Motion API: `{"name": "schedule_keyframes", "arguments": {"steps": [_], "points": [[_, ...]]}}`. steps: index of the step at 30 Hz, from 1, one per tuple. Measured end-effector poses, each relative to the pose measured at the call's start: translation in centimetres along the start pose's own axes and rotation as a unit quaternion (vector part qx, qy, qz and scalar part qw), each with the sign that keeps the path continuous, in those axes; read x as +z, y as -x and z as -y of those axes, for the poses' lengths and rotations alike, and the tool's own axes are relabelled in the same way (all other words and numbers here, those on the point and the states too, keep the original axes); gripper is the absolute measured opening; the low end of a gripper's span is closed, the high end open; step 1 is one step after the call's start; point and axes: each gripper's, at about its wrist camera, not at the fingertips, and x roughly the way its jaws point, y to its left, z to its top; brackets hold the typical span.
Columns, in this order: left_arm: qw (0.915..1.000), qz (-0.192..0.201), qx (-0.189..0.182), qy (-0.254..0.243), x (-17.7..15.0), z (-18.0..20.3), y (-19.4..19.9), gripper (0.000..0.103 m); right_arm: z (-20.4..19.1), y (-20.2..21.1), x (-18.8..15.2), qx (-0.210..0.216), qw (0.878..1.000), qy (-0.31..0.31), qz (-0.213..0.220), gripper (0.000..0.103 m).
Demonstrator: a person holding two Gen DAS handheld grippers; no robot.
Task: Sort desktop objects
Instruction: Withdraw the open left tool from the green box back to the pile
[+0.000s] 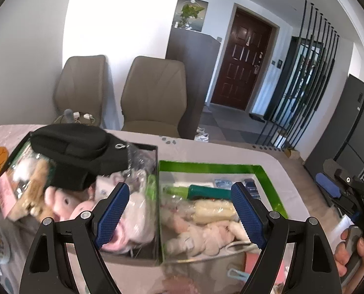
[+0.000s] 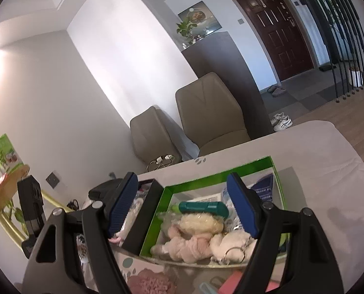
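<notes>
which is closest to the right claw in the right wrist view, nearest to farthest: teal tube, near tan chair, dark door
1. teal tube: in the green box, just beyond the right claw.
2. near tan chair: past the table's far edge.
3. dark door: upper right, across the room.

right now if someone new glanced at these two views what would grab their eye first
Two open boxes side by side on the table: the green-rimmed box on the right holds pale plush toys and a teal case. The black-rimmed box on the left overflows, with a black pouch on top. Both the left gripper and the right gripper hang open and empty above them.
</notes>
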Motion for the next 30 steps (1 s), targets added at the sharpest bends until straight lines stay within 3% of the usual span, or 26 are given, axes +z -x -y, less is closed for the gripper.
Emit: {"name": "schedule_keyframes", "arguments": {"steps": [14,18,22,30], "points": [[0.9998,0.015,-0.006,0.012,-3.0,-0.7,5.6,0.085,-2.3,5.6,-1.9,0.013,1.000,0.019,0.011,0.076],[0.9996,0.026,-0.011,0.008,-3.9,-0.3,7.4,0.085,-2.3,7.9,-4.5,0.040,0.999,0.029,0.011,0.076],[0.9985,0.043,-0.034,0.006,-7.8,-0.1,9.4,0.085,-0.8,10.1,-8.2,0.051,0.999,0.017,0.001,0.076],[0.9984,0.010,-0.055,0.007,-15.5,-0.3,11.6,0.085,0.7,13.1,-12.6,0.045,0.998,0.016,-0.029,0.072]]}}
